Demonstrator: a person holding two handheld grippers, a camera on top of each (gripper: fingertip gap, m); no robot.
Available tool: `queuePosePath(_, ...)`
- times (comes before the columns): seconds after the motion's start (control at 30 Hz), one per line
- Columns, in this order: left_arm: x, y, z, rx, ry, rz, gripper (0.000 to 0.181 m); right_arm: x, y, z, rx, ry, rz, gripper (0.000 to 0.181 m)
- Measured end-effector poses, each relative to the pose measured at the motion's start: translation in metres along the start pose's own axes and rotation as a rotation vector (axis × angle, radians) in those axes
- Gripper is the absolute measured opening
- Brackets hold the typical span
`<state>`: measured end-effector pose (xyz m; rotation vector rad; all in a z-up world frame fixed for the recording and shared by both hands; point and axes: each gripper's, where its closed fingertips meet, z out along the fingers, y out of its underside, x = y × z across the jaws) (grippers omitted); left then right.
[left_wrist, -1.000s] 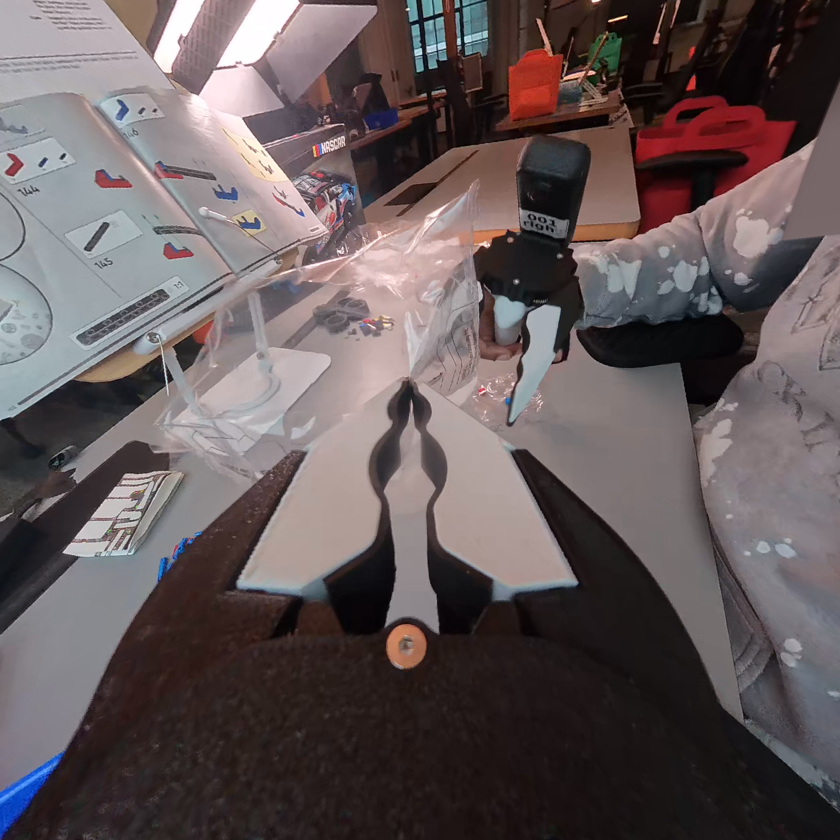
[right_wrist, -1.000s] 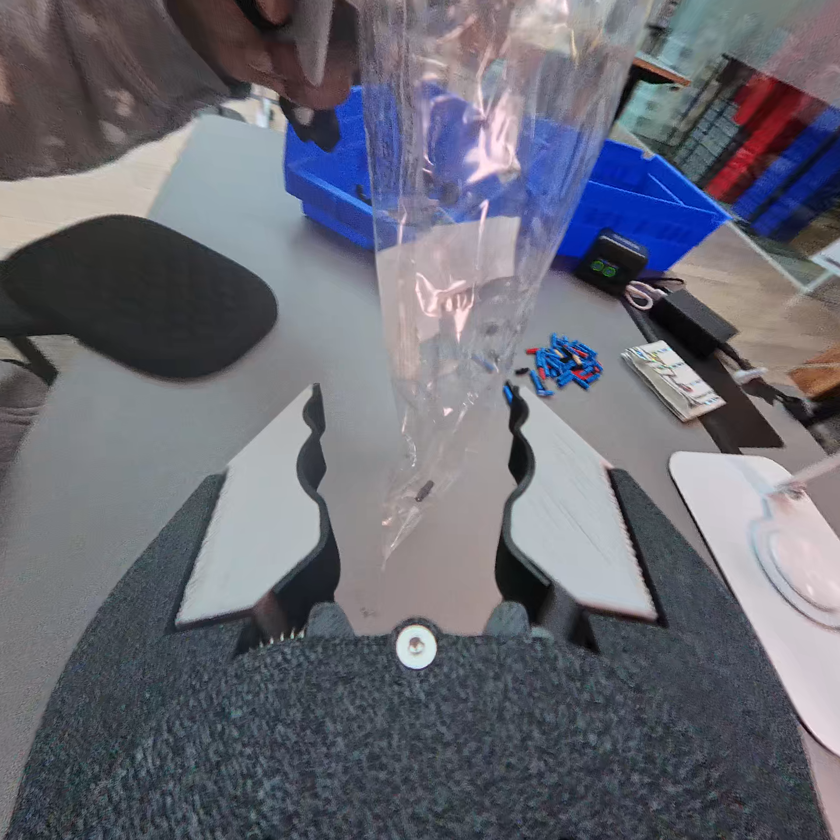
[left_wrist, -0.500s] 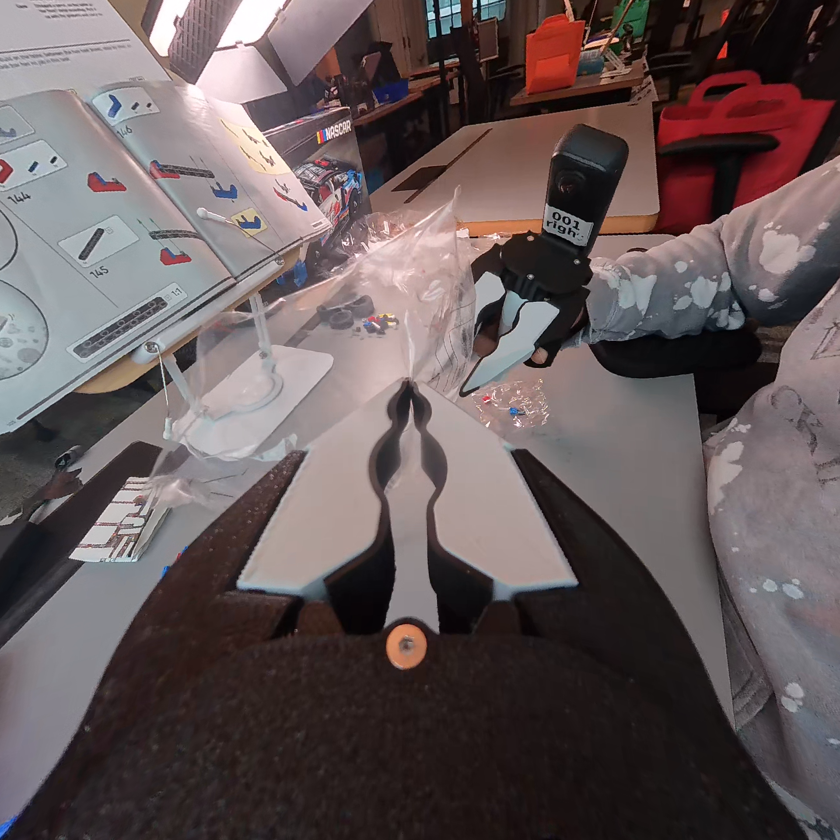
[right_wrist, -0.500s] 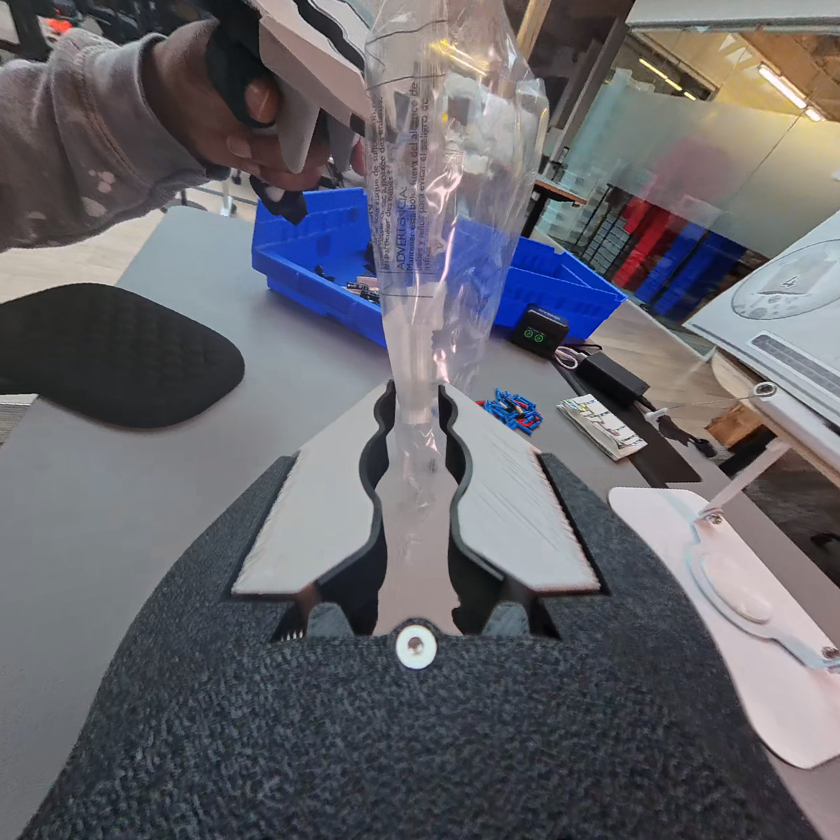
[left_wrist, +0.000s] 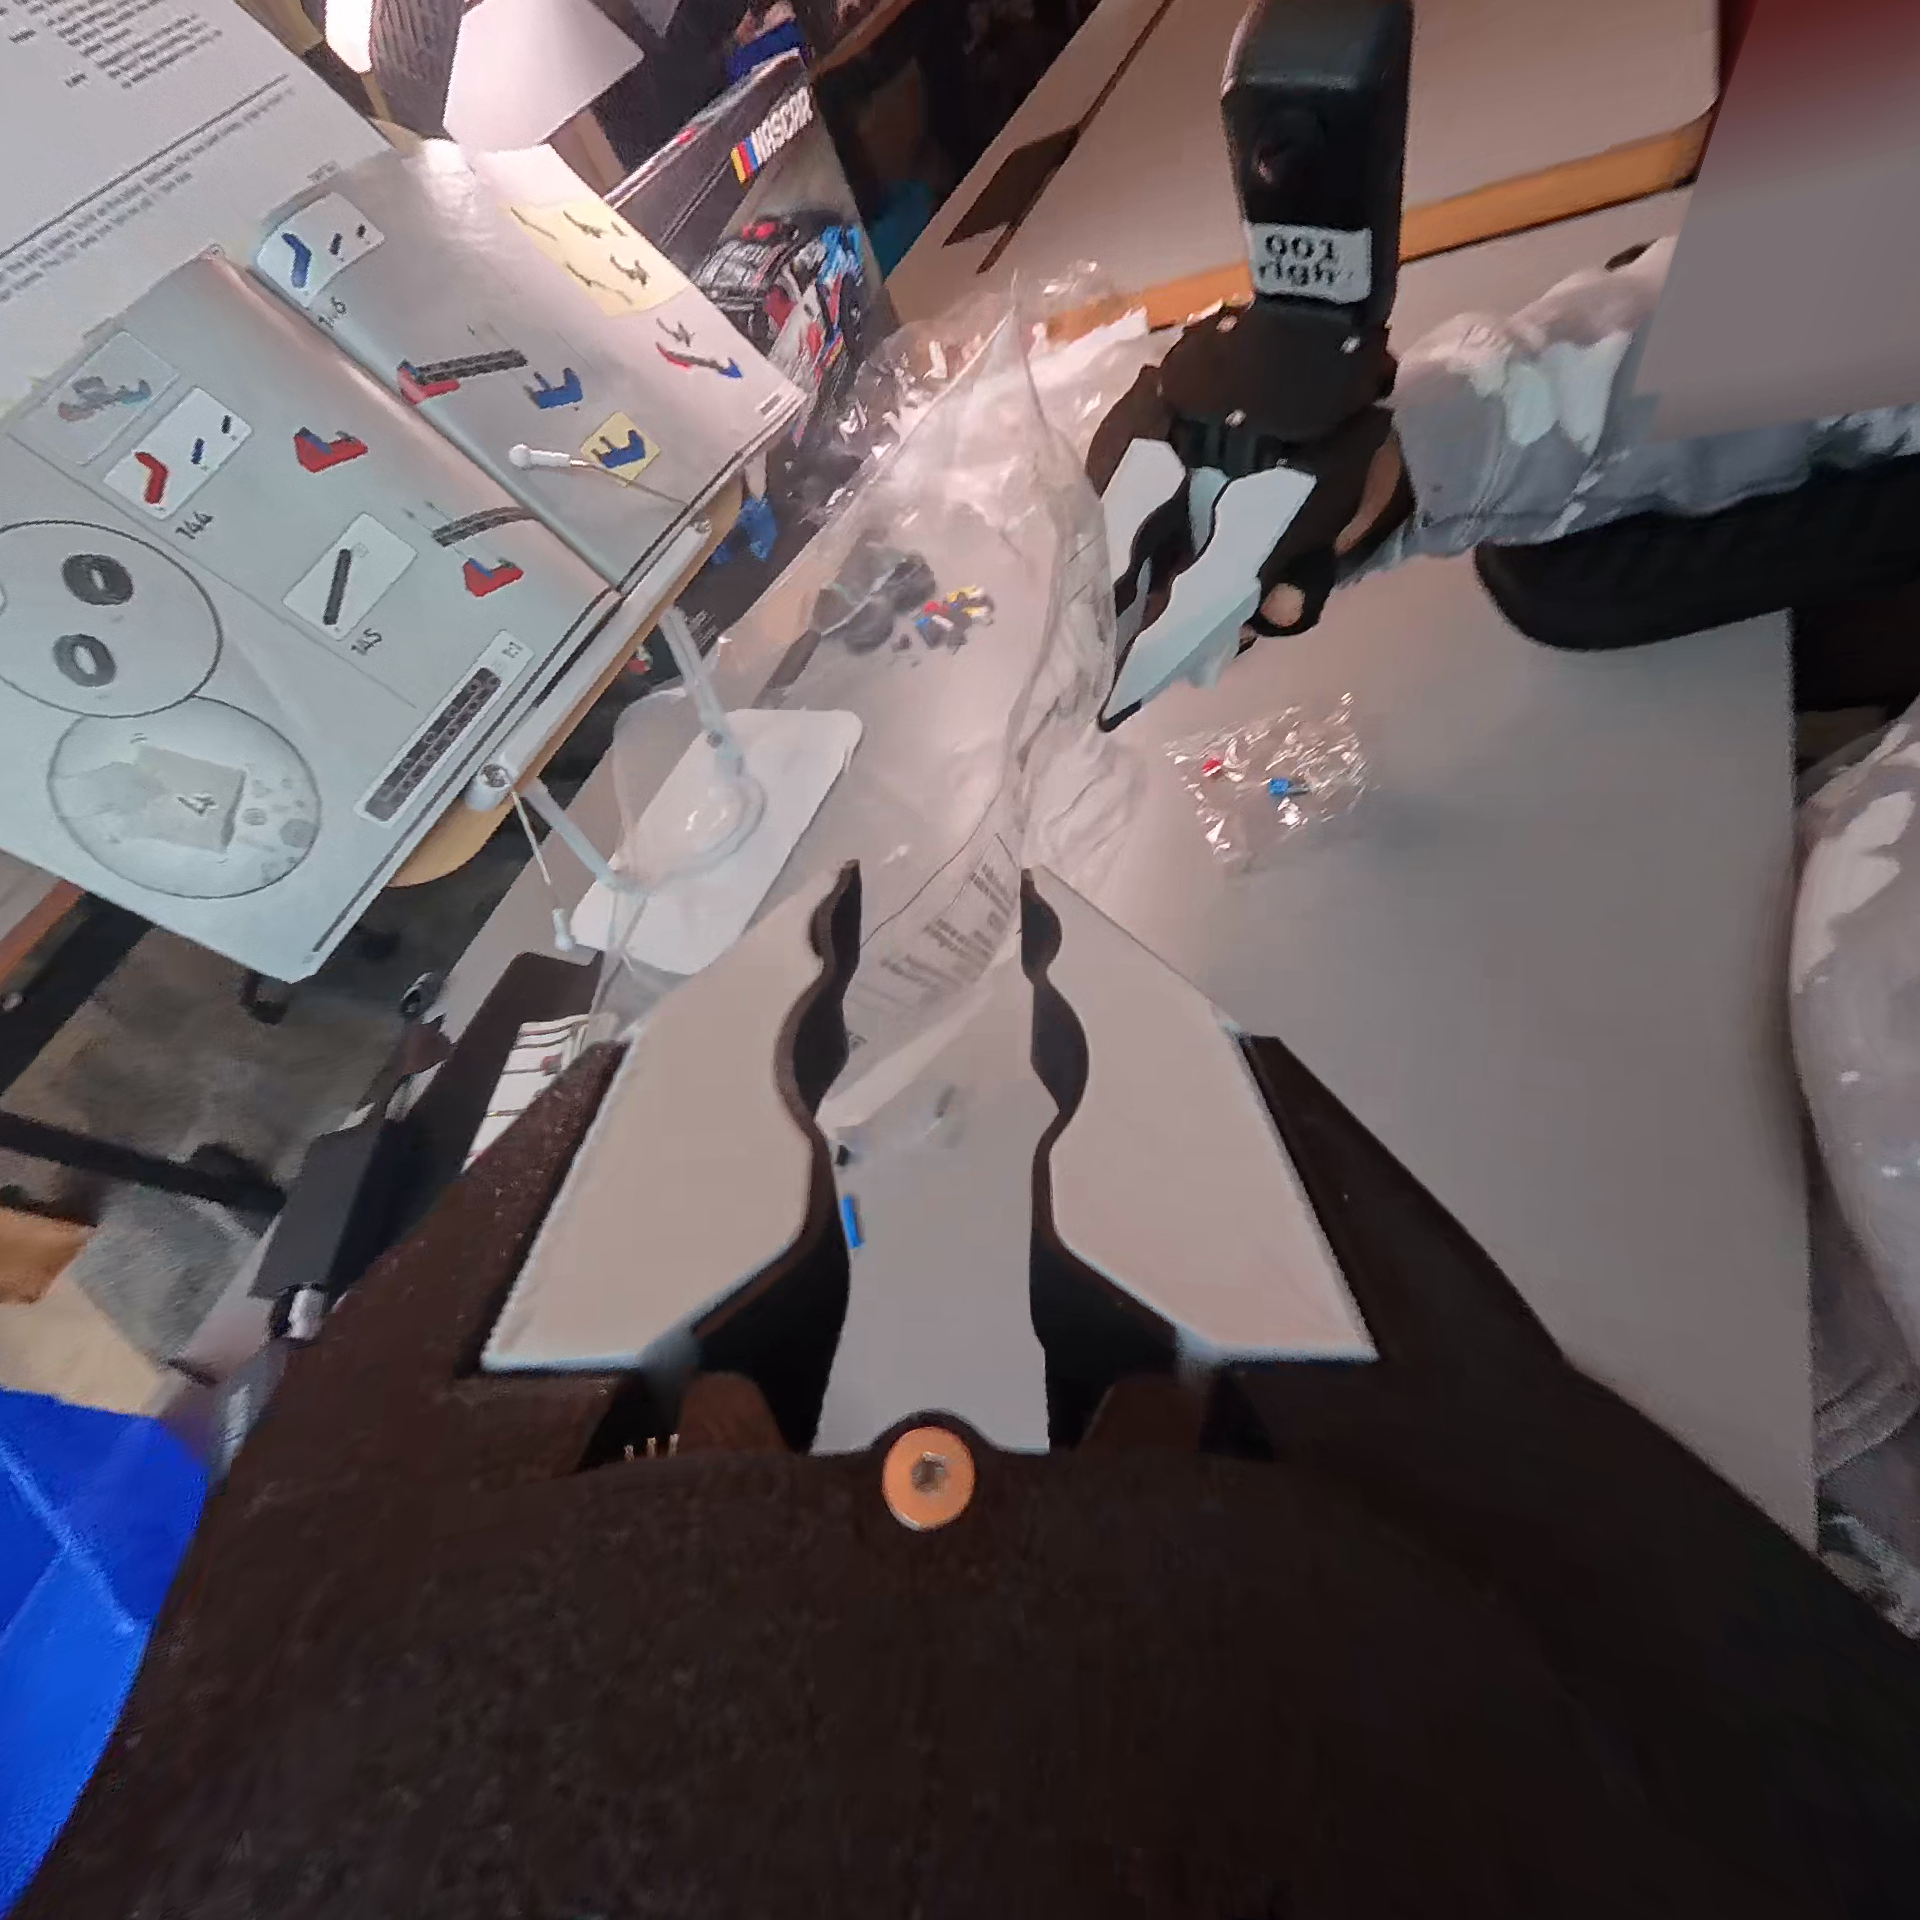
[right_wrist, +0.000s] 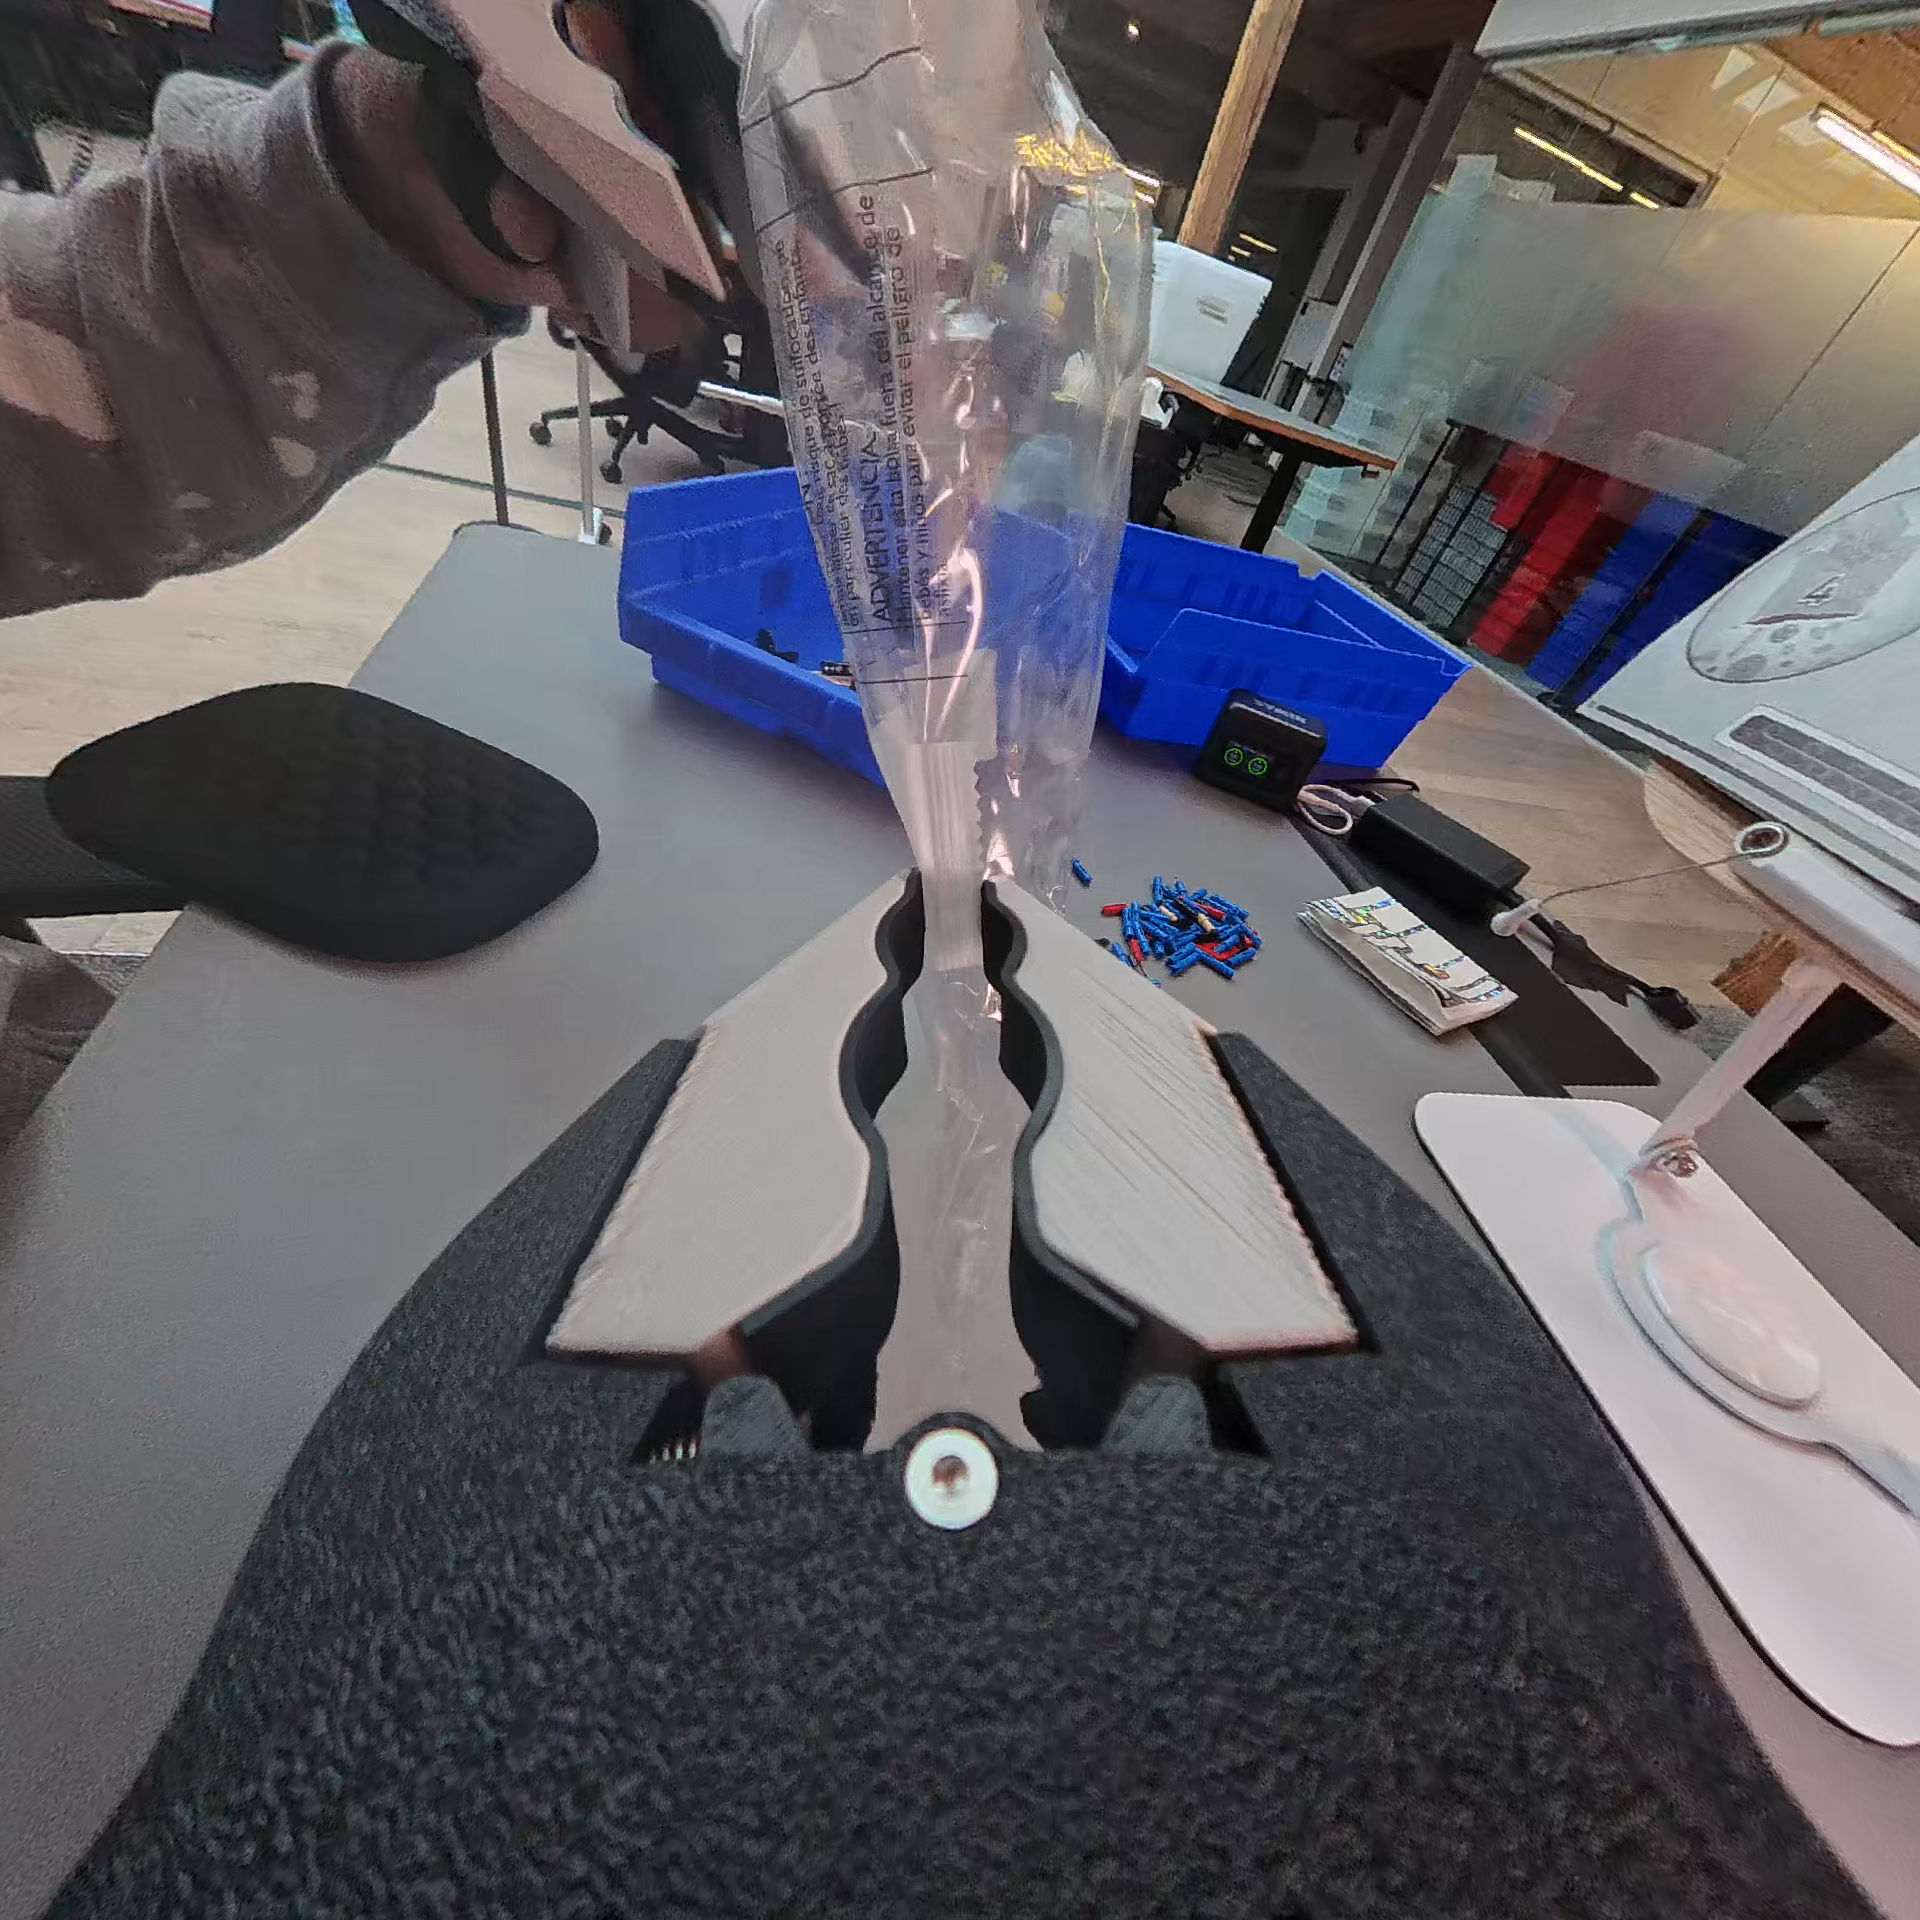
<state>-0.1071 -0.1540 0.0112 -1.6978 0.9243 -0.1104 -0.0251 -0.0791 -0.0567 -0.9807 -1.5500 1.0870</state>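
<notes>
The clear crinkled plastic bag printed with text looks nearly empty. The right gripper is clamped on its lower end above the grey table. The left gripper, beside the bag, stands parted, with bag film between its fingers; a grip cannot be told. Small blue and red pegs lie just beyond.

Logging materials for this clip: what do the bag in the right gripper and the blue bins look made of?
The bag looks like thin clear plastic film: see-through, crinkled, glossy highlights, bunched where the right gripper pinches it. The blue bins look like rigid moulded plastic: uniform saturated colour, ribbed walls, slight sheen. The table appears to be a matte grey laminate, though that is uncertain.
</notes>
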Motion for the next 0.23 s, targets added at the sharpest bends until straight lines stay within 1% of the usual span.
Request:
queuePosePath(0.03,-0.001,0.001,0.001,-0.026,-0.013,0.03,0.033,-0.003,0.0,0.001,-0.001,-0.007,-0.005,0.01)
queuePosePath(0.1,0.007,0.002,0.005,-0.076,0.02,0.085,0.037,-0.007,0.003,0.006,-0.013,-0.014,0.004,0.01)
queuePosePath(0.17,0.008,0.011,0.012,-0.168,0.013,0.178,0.044,-0.017,0.002,0.008,-0.004,-0.054,-0.002,0.009)
queuePosePath(0.2,0.005,0.016,0.014,-0.218,-0.002,0.232,0.041,-0.021,0.003,0.009,-0.006,-0.073,-0.012,0.009)
queuePosePath(0.23,0.005,0.02,0.015,-0.259,0.01,0.266,0.032,-0.021,0.004,0.009,-0.017,-0.073,-0.017,0.009)
